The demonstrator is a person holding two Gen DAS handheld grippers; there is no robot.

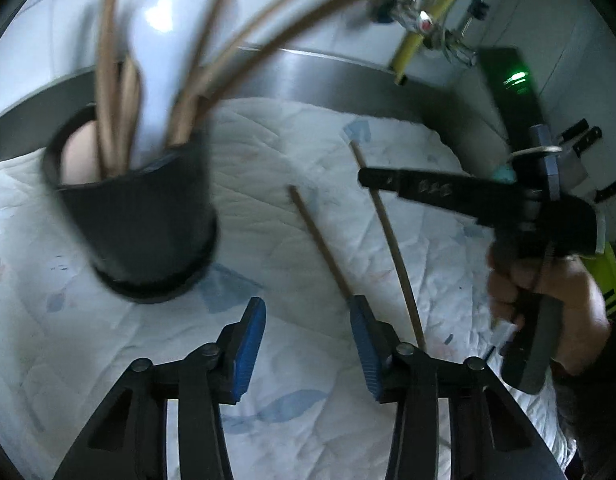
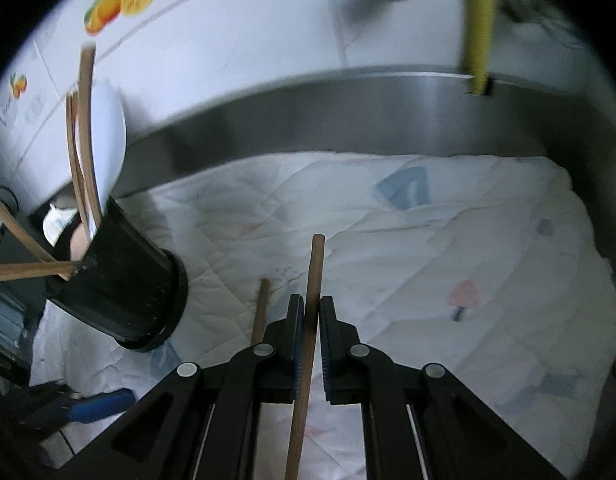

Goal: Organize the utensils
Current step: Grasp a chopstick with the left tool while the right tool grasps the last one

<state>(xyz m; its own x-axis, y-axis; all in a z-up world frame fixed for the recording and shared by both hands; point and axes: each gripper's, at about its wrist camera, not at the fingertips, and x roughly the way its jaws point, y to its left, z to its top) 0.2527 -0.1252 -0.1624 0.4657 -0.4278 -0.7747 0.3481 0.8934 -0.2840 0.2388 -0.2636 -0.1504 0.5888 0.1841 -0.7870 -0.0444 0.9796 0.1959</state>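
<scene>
A black utensil holder (image 1: 136, 224) stands on the white quilted cloth (image 1: 268, 152) and holds several wooden chopsticks and a white spoon (image 1: 156, 40). It also shows at the left of the right wrist view (image 2: 120, 276). My left gripper (image 1: 308, 312) is open and empty over the cloth, right of the holder. Two loose chopsticks lie on the cloth, one (image 1: 320, 240) by my left gripper's right finger and one (image 1: 392, 240) further right. My right gripper (image 2: 311, 312) is shut on a chopstick (image 2: 314, 280), with a second chopstick (image 2: 261, 312) lying just to its left.
A steel backsplash (image 2: 388, 112) and white tiled wall run behind the cloth. A yellow pipe (image 2: 478, 24) hangs at the back right. Black-handled knives (image 1: 588, 136) sit at the far right. A blue-handled tool (image 2: 100, 404) lies at the lower left of the right wrist view.
</scene>
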